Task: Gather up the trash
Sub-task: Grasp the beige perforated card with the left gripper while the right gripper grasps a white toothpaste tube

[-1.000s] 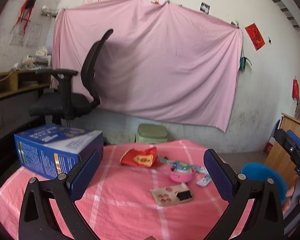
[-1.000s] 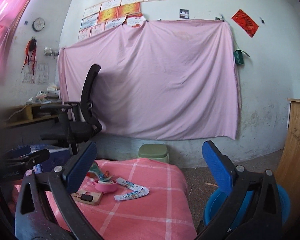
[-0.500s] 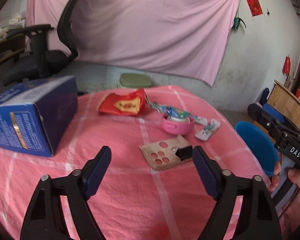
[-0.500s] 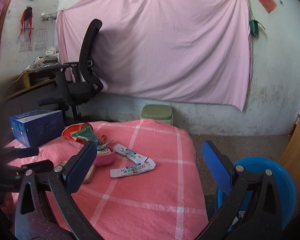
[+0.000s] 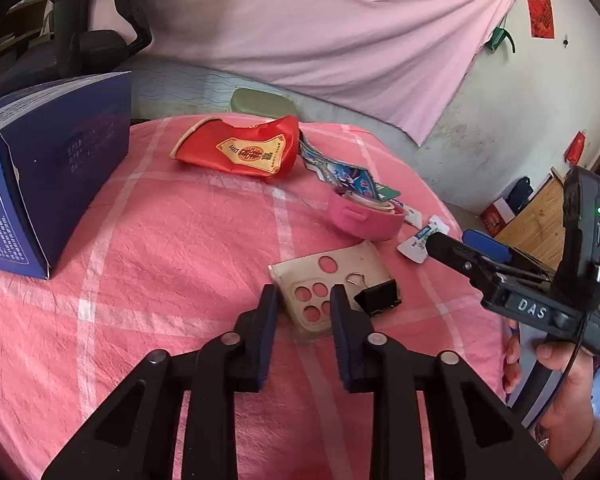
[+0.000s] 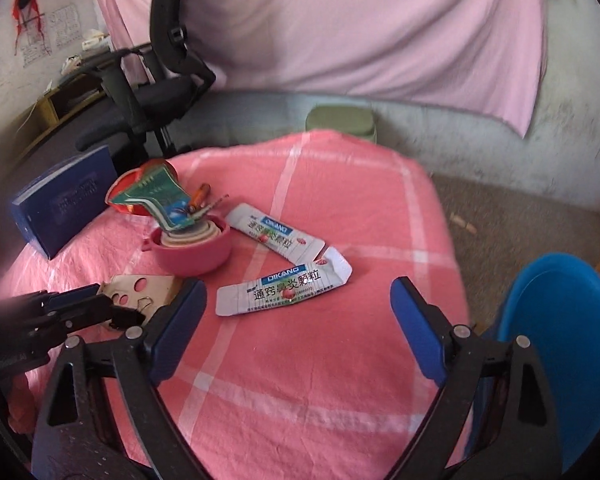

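On the pink checked cloth (image 5: 172, 264) lies a beige phone case (image 5: 340, 276) with a black binder clip (image 5: 378, 297) on it. My left gripper (image 5: 303, 300) points down at the case's near corner. Its jaws are closing, with that corner in the narrow gap; the pads are not seen pressing on it. Two white sachets (image 6: 284, 288) (image 6: 276, 236) lie further right. My right gripper (image 6: 298, 312) stands wide open just short of the nearer sachet, with nothing between its fingers. A flattened red paper cup (image 5: 240, 152) and a pink round tub (image 5: 364, 218) stuffed with wrappers lie further back.
A blue carton (image 5: 52, 184) stands at the table's left. A blue bin (image 6: 560, 340) sits on the floor off the table's right edge. A green stool (image 6: 340, 120) and a black office chair (image 6: 160, 84) stand behind, and a hand (image 5: 552, 364) holds the right gripper.
Both grippers tipped downward and came in low over the table. The left jaws narrowed from wide apart to a small gap at the phone case. The right jaws stayed wide.
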{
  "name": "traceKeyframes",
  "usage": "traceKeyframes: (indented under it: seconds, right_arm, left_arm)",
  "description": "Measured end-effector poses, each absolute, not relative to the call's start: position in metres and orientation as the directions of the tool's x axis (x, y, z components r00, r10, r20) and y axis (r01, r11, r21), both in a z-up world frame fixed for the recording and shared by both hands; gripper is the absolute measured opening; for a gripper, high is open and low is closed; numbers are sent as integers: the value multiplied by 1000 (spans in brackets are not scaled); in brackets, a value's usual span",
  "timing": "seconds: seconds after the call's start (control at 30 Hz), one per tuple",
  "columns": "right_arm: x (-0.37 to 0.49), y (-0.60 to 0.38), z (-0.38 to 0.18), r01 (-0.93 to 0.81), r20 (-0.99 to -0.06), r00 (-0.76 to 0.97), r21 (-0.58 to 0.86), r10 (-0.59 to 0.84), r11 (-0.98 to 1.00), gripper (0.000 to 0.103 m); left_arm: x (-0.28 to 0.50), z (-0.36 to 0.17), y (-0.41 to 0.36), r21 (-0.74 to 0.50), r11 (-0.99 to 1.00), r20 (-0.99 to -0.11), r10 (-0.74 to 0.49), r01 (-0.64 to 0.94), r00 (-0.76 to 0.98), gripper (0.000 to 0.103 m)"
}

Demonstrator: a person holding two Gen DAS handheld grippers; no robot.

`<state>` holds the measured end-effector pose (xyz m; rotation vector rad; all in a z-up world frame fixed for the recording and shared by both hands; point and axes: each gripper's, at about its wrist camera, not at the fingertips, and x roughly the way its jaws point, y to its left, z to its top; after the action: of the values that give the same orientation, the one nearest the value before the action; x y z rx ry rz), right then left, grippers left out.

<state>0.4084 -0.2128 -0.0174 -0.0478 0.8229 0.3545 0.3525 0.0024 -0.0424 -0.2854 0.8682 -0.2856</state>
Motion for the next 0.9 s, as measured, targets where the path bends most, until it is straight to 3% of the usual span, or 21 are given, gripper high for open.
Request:
traceKeyframes:
  seconds: [0.13,0.2,0.23,0.3,0.4,0.43,0.67,0.9]
  right_arm:
    - [419,-209,-25,-304,-759,598,84,258,949,101]
    - [418,-206,-26,-309,-766,593,67,247,949,86]
    - [417,-205,-26,-317,-764,594,66,252,946,74]
    - [414,-203,-25,-332,-761,594,64,261,941,63]
    - [410,-204,-24,-352,-752,594,77,286,933,32]
    - [409,-203,-23,-353,-747,599,77,289,932,27]
    - [400,-205,-18,-379,-723,608,100,329,920,25]
    - [390,-209,-11,-403,-691,613,144,383,904,27]
  left_arm:
    - [352,-43,3,-333,937,-715,-324,106,620,8]
    - [352,-44,3,-337,936,-713,-324,102,622,7]
    - [351,-44,3,-340,935,-710,-325,100,624,6]
    - [349,-43,3,-348,932,-700,-330,101,633,4]
    - [346,-39,4,-348,932,-682,-328,105,654,3]
    - [346,-38,4,-344,933,-676,-325,107,661,3]
    - [322,-17,-7,-236,959,-591,-267,154,761,3]
    - [314,-21,-11,-188,974,-586,-212,123,782,3]
